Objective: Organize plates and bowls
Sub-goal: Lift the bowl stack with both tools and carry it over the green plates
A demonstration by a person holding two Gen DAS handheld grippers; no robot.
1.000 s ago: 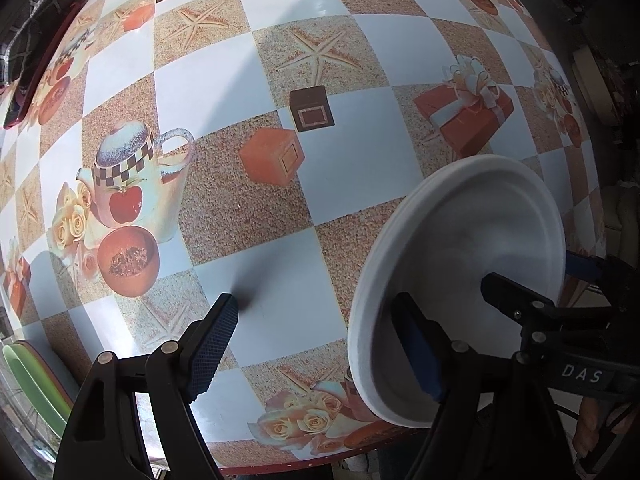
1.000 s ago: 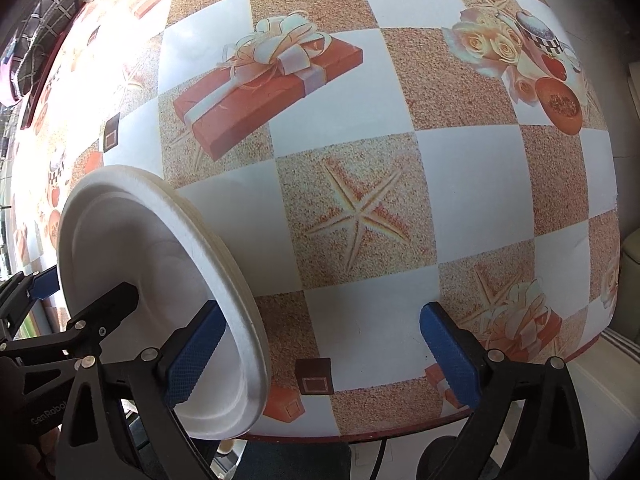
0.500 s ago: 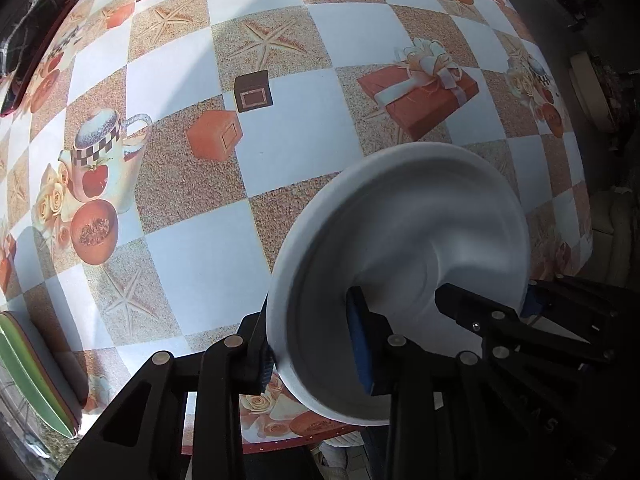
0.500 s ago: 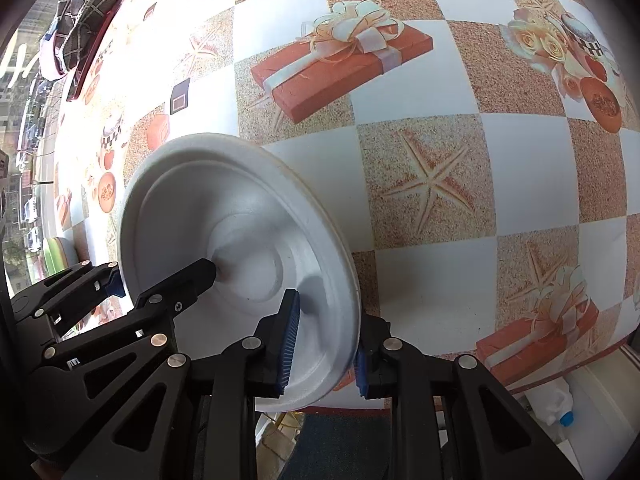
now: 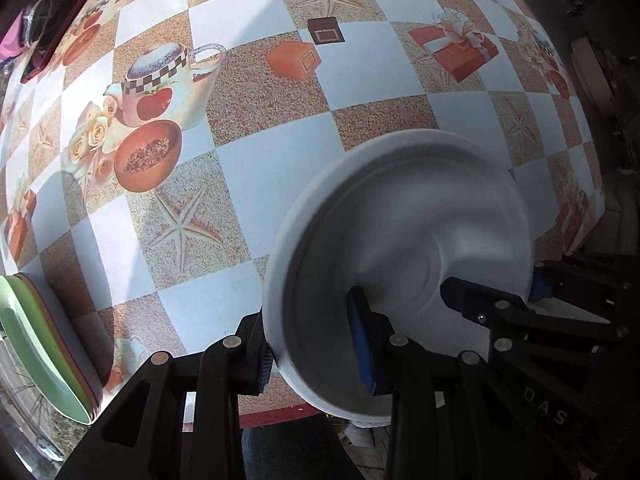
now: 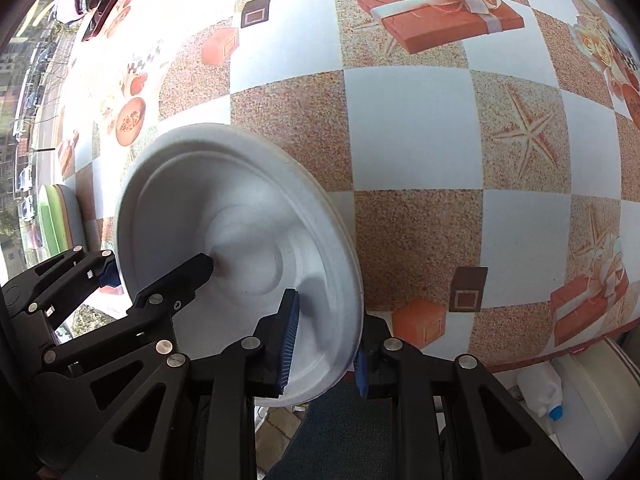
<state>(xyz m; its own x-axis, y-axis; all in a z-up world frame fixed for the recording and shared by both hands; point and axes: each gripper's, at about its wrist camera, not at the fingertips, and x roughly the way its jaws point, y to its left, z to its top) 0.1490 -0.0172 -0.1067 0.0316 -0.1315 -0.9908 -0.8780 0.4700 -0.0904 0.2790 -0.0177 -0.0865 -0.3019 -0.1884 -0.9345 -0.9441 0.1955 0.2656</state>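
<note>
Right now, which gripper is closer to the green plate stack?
Left. The left gripper grips the white plate's rim on the side facing the green stack; the right gripper grips the opposite rim, with the plate between.

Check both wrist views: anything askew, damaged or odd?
Nothing damaged or spilled. Only oddity: the white plate hangs past the table edge, held by both grippers at once, left gripper and right gripper each shut on its rim. The stacked plates overhang the edge too.
</note>
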